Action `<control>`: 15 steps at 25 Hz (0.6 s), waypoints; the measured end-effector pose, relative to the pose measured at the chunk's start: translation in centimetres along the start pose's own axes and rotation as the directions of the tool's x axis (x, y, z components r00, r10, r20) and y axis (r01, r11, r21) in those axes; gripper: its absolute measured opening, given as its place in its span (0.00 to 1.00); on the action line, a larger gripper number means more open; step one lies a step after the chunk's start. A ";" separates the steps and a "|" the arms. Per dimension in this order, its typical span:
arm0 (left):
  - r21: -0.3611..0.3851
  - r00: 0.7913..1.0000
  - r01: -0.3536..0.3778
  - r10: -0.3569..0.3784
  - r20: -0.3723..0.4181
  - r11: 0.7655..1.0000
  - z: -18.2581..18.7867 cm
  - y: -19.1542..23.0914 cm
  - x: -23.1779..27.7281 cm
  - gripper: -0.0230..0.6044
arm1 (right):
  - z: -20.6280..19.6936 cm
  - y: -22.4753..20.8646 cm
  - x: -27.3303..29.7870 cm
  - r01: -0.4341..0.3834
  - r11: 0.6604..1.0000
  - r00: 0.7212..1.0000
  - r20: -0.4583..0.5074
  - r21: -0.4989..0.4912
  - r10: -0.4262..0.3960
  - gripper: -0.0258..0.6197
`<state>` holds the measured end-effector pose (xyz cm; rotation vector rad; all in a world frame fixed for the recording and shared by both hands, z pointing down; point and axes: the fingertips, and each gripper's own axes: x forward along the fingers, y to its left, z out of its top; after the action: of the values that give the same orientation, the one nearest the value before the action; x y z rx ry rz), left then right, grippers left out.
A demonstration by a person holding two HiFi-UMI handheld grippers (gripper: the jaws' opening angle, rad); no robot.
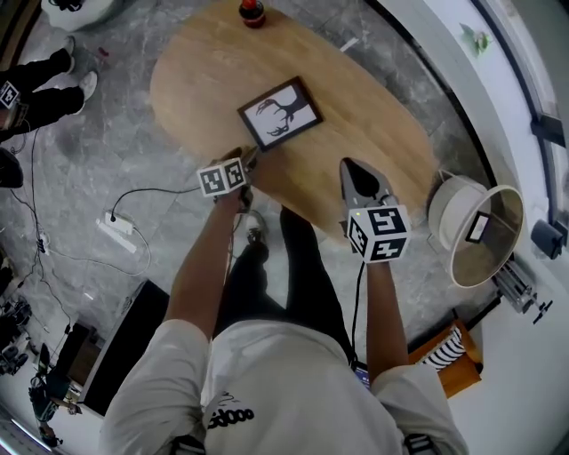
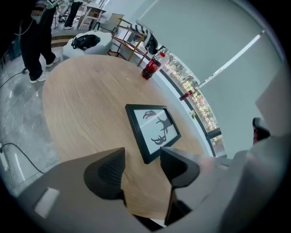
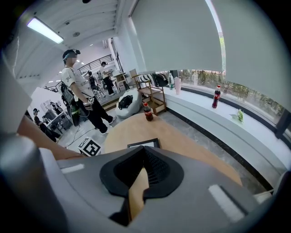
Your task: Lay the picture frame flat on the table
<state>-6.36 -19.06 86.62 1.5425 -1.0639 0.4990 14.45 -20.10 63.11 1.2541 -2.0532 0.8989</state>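
Left gripper (image 2: 142, 157), at lower centre of its own view, is shown with jaws spread and nothing between the pads. The right gripper (image 3: 142, 152) is shown with jaw tips pressed together and empty.

The oval wooden table (image 1: 373, 115) fills the upper middle of the head view. The picture frame (image 1: 280, 112) lies on it, already flat and face up, a little above centre. Its near corner (image 2: 153, 129) is seen just beyond the left jaw tips, and no pad presses on it.

The frame is judged light and stiff. Its front is probably glazed, and so smooth and breakable. A hold is best taken across the black border, at a side or a corner, and never on the pane.

A round pale bin (image 1: 484, 235) stands on the floor at right of the head view. Only a white tag is made out inside it. A cola bottle (image 1: 252, 11) holding dark liquid stands at the table's top edge.
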 end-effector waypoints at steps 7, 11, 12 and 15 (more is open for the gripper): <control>0.132 1.000 0.007 -0.010 0.027 0.991 0.5 -1.7 -4.5 0.31 | 0.7 2.1 -3.0 0.015 1.000 0.999 0.045 -0.011 -0.014 0.04; 0.196 0.996 0.009 -0.025 0.081 0.981 1.5 -3.2 -8.1 0.20 | 1.1 3.3 -5.2 0.034 0.999 0.997 0.077 -0.015 -0.032 0.04; 0.207 0.995 0.010 -0.031 0.097 0.978 1.7 -3.6 -9.1 0.18 | 1.2 3.7 -5.8 0.039 0.999 0.996 0.086 -0.015 -0.037 0.04; 0.276 0.990 0.004 -0.043 0.136 0.961 2.1 -4.6 -12.4 0.13 | 1.9 5.0 -7.6 0.053 0.998 0.992 0.119 -0.018 -0.051 0.04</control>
<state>-9.17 -16.89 73.72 1.8556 -1.1176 0.5458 12.72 -15.84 54.98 1.3732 -2.1049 0.7946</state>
